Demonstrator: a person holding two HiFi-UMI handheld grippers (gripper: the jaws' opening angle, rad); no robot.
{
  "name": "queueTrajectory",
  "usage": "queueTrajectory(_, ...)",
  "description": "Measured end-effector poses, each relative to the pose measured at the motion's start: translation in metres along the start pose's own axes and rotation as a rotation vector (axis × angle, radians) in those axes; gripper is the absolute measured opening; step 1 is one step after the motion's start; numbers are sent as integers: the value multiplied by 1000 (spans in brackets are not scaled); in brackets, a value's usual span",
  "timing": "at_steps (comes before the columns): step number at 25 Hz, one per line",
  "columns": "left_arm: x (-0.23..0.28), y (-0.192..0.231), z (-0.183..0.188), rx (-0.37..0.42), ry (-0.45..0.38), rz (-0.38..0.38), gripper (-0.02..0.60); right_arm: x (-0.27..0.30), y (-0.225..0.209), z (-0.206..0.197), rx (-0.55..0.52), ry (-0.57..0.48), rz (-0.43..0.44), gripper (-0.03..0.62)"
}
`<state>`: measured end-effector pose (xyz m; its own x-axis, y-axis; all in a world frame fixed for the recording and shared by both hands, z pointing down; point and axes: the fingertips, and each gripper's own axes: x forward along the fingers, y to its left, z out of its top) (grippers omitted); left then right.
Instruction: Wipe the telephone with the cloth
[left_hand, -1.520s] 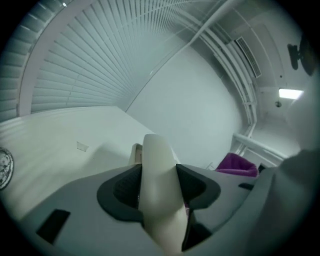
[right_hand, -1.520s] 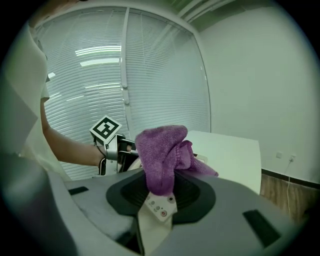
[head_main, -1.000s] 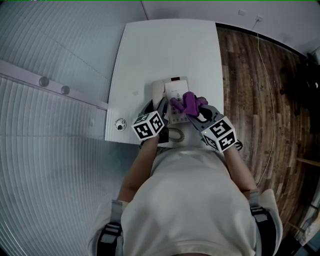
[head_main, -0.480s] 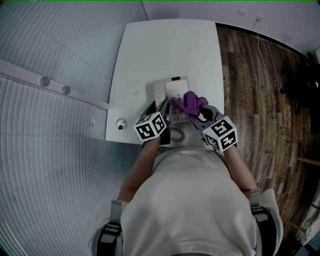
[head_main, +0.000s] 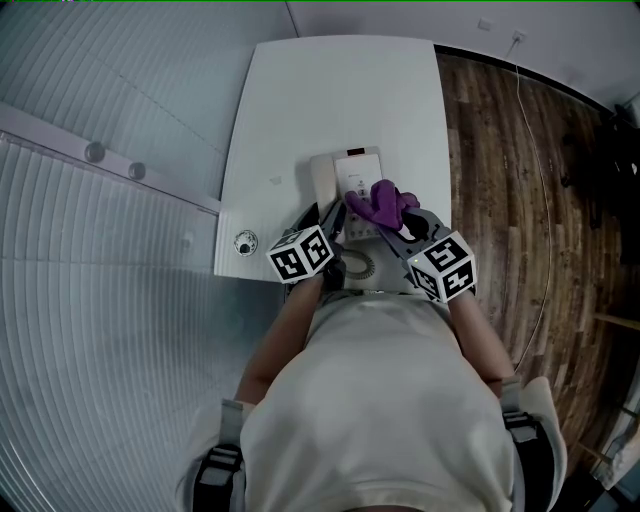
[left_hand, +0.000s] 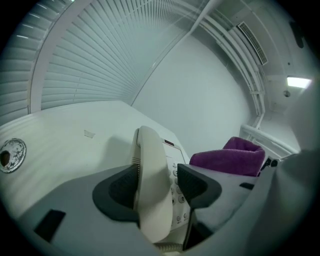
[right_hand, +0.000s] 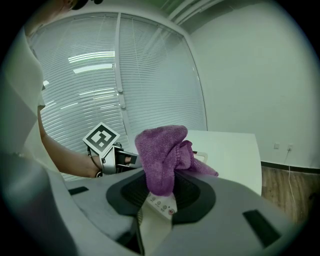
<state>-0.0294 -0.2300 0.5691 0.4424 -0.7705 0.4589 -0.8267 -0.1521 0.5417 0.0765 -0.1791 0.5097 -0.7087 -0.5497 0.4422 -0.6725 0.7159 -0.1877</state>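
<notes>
The cloth (head_main: 381, 203) hides part of the telephone (head_main: 350, 170) — its keys unreadable.

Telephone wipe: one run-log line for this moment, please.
left gripper: jaws just opening, handset between them | right gripper: shut on cloth | cloth: over telephone keypad

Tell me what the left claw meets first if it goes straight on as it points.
Likely the telephone handset, already between the jaws of the left claw, which have just been opening; next probably the keypad.
</notes>
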Motion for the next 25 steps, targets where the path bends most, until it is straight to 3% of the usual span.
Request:
queueTrajectory(16,-49,5,-15,42,14,-32,227,-10,30,-2,58,-43,-108,129)
queueTrajectory(20,-72,6,-17,108,1,-30,106,-13,47,-3,83,-66,-134,129)
queueTrajectory(25,-97,6,-21,175,21,-25,44,-17,74,-12,119,-74,-149,129)
